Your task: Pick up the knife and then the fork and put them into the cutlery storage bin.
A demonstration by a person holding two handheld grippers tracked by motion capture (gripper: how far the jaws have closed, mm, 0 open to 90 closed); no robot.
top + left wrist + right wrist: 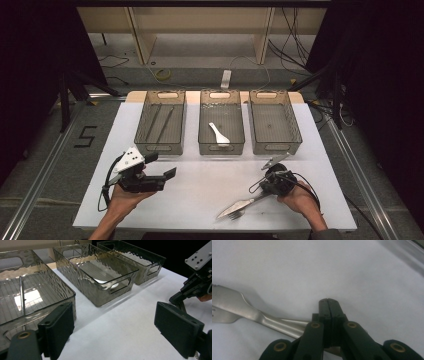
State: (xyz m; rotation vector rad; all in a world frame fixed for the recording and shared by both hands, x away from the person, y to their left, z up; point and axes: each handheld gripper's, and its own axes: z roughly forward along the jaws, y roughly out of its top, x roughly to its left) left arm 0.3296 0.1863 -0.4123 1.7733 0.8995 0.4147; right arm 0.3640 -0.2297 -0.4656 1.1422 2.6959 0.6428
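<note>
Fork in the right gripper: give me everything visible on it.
The fork looks like bare, shiny metal, one piece with a slim handle widening into the head. In the right gripper view its handle runs between the closed jaws of the right gripper, which pinches it near the end. It lies nearly flat, head pointing toward the person's left, low over the white table near the front edge. Whether the head touches the table is unclear.

Quick count from my end, running rig remotely:

- clear bins (160, 122): 3, in row across upper middle of high view
- white spoon (218, 134): 1, in centre bin
- thin dark rods (159, 121): 2 as far as I can tell, in left bin
- metal cutlery (235, 207): I make out fork and what looks like knife, so 2, lower middle of frame, overlapping
- grippers: 2, left gripper (165, 172) lower left, right gripper (263, 196) lower right
- white table (200, 185): 1
</note>
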